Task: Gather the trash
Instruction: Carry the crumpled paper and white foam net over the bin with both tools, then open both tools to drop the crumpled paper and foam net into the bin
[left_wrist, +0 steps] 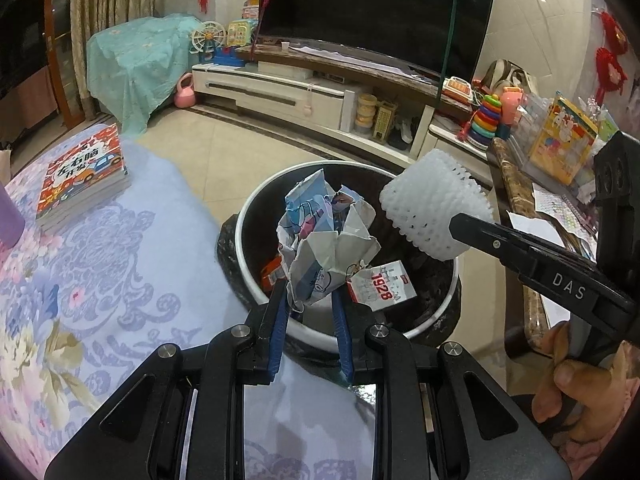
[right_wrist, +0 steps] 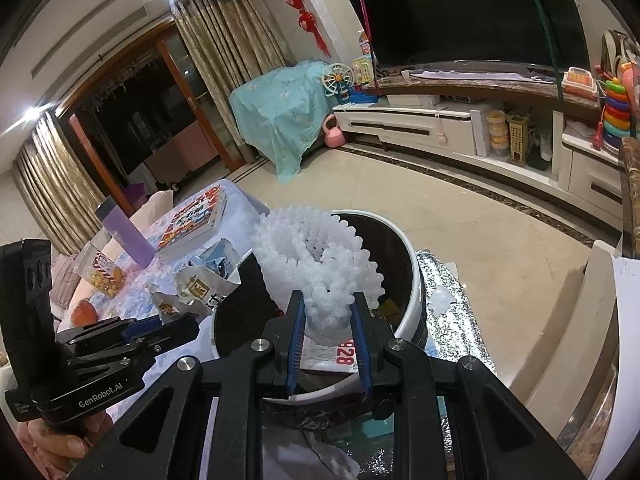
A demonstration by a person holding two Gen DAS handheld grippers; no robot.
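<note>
1. Black-lined and white-rimmed, a round trash bin (left_wrist: 416, 330) stands on the floor against the edge of a table covered in a lilac floral cloth (left_wrist: 100, 280).
2. The left gripper (left_wrist: 312, 300) is clamped on a crumpled printed paper wrapper (left_wrist: 324, 240), holding it over the open bin.
3. The right gripper (right_wrist: 326, 308) pinches a white foam fruit net (right_wrist: 316, 260), also above the bin, to the right of the wrapper.
4. Inside the bin lie a white carton marked 1928 (left_wrist: 382, 282) and an orange packet (left_wrist: 272, 272).
5. On the cloth sit a stack of children's books (left_wrist: 84, 176), a purple bottle (right_wrist: 126, 232) and a bag of snacks (right_wrist: 104, 272).
6. A person's hand (left_wrist: 580, 384) grips the right gripper's handle.
</note>
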